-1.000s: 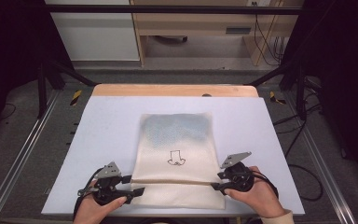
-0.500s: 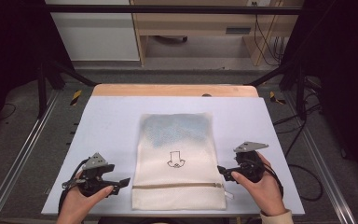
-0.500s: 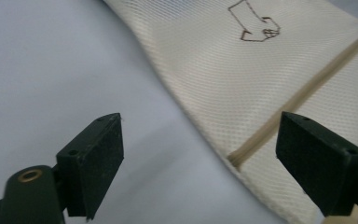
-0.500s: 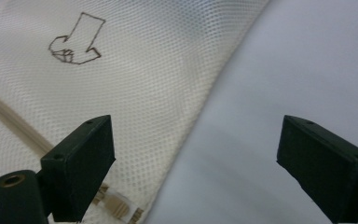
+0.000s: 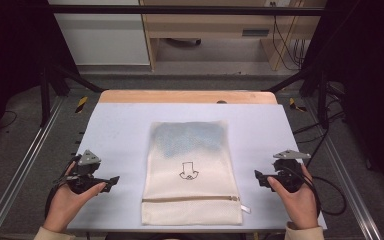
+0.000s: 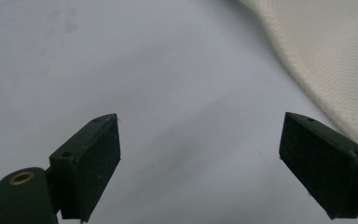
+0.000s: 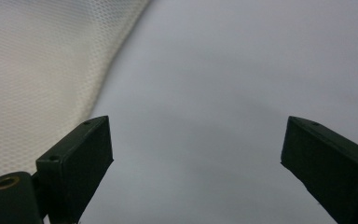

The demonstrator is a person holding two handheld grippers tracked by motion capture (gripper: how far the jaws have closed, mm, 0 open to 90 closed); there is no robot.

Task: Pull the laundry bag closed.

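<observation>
Left gripper [image 5: 111, 181]: off the mesh bag's [image 5: 190, 172] near left corner, now out on the bare table [image 5: 120, 125] to its left, jaws wide apart
Right gripper [image 5: 258, 177]: let go of the near right corner, pulled out to the right, jaws spread
Mesh bag: released, lying flat, near edge no longer pinched

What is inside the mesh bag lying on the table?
Through the upper part of the mesh bag a bluish-grey patch shows, apparently something soft inside. The weave blurs it, so what it is cannot be told. The lower part looks plain cream, with the zipper closed.
</observation>
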